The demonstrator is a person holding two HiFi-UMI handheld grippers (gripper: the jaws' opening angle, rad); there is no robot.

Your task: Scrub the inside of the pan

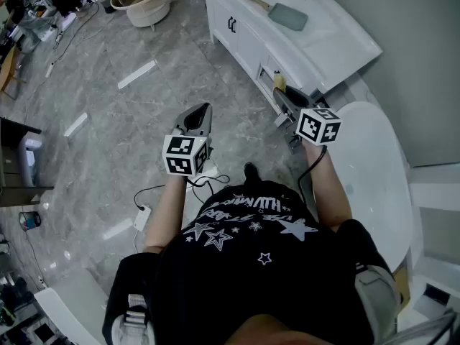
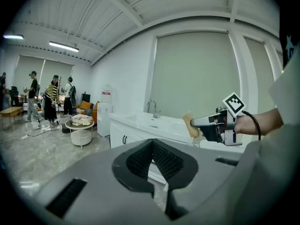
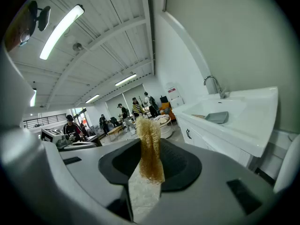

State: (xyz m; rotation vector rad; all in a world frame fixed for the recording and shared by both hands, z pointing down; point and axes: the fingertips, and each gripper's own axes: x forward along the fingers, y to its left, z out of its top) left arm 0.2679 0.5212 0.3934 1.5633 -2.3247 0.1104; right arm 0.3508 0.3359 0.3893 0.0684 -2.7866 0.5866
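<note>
Scrubbing not begun. My right gripper [image 1: 285, 106] jaws clamp sponge [image 3: 150, 149]. My left gripper [image 1: 199, 115] jaws closed, empty. Pan [image 1: 287, 15] on tabletop [image 1: 338, 38], well apart, untouched. All scrubbing left.

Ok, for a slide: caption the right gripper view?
Right gripper shut on a loofah sponge, grey pan on the white sink unit.

Bright, even white light here, pouring down from the ceiling strip lights [image 3: 62, 32]. They glare back as white streaks off the polished floor [image 1: 108, 142]. Shadows are soft. Both gripper views bend hard at the edges, corners going black. The right gripper [image 3: 148, 175] looks blurry up close, its sponge [image 3: 150, 144] sharper.
</note>
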